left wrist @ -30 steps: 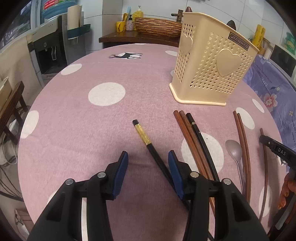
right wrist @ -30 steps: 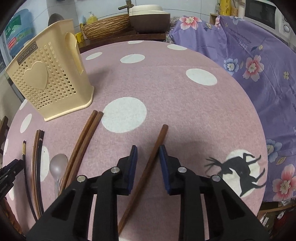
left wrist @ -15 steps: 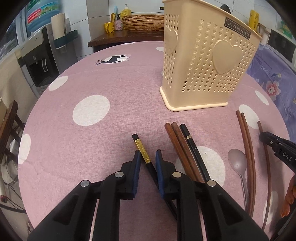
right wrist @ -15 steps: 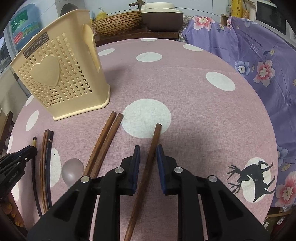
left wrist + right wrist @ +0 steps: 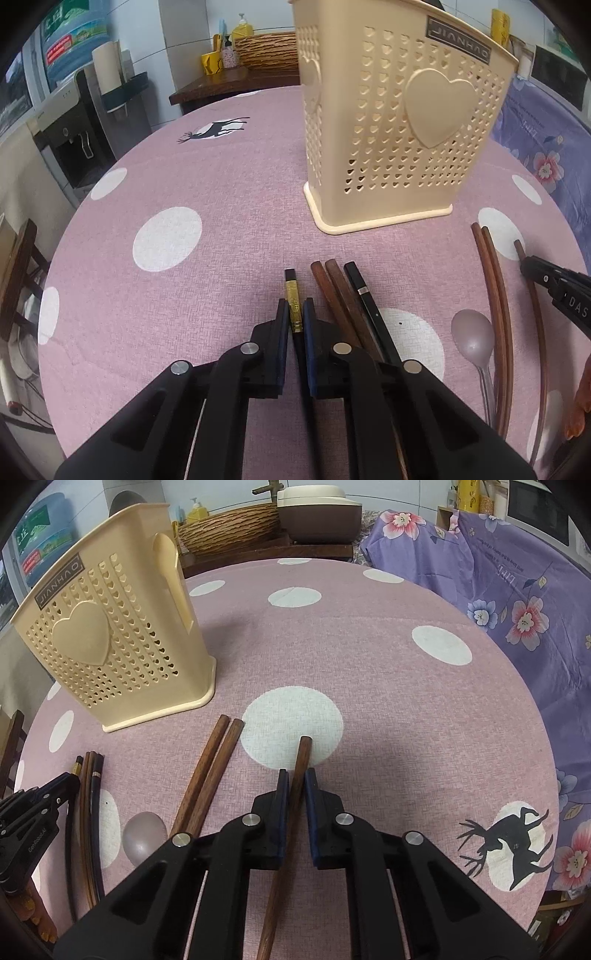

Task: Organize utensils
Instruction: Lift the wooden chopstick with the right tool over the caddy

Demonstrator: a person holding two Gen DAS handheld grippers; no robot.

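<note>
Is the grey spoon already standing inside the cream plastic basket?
No, the grey spoon lies flat on the pink cloth, apart from the cream plastic basket.

Both fisheye cameras ride just behind their tools, angled steeply down and forward, close over the pink polka-dot surface (image 5: 221,177). The left view faces the cream utensil holder (image 5: 399,140) from its left side; the right view sees the same holder (image 5: 118,653) from the other flank. Both views share the holder, the wooden chopsticks (image 5: 207,775) and the spoon (image 5: 472,336) between them, and each catches the other tool at its edge.
</note>
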